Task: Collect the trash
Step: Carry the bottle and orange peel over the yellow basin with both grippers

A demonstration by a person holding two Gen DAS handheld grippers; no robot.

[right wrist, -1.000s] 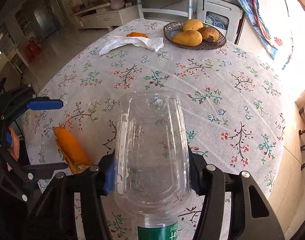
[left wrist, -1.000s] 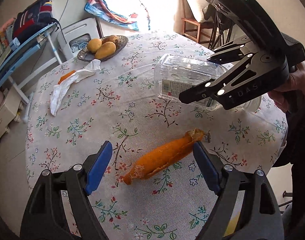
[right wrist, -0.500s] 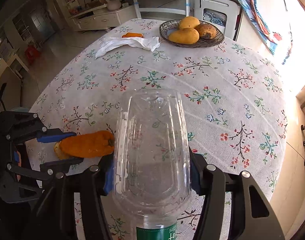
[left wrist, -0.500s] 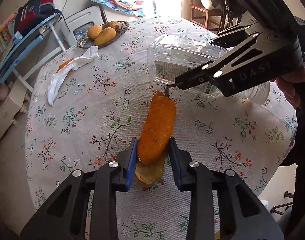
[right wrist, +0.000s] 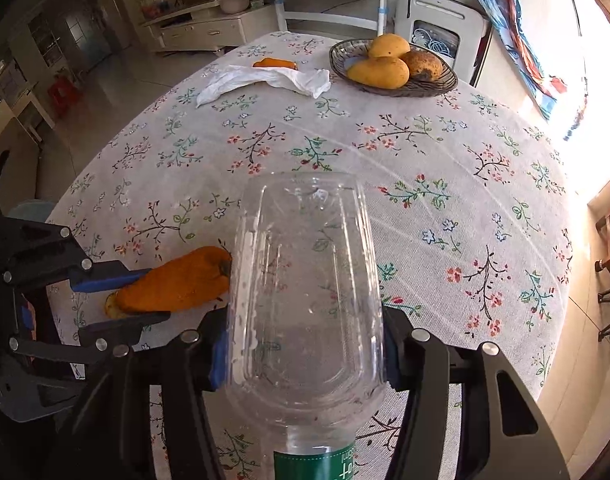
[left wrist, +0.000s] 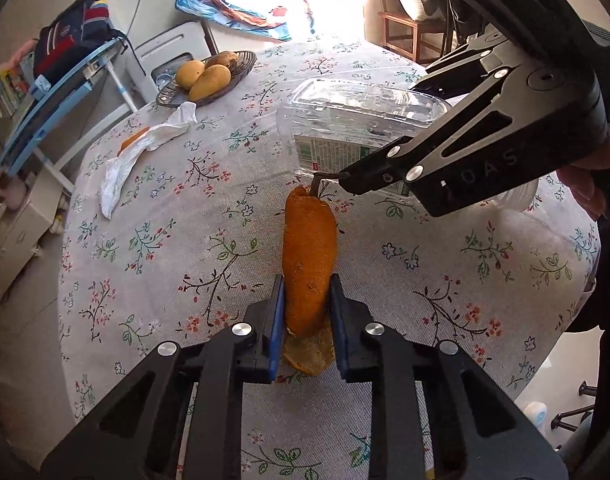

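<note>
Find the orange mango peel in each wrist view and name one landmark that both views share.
Left wrist view: the orange mango peel is at centre, between the left gripper pads.
Right wrist view: it lies at lower left, beside the plastic bottle.
Shared landmark: the fruit bowl.

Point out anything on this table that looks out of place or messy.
A crumpled white tissue sprawls beside the fruit basket, with an orange peel scrap just behind it. The mango at the back of the basket has dark blotches.
</note>
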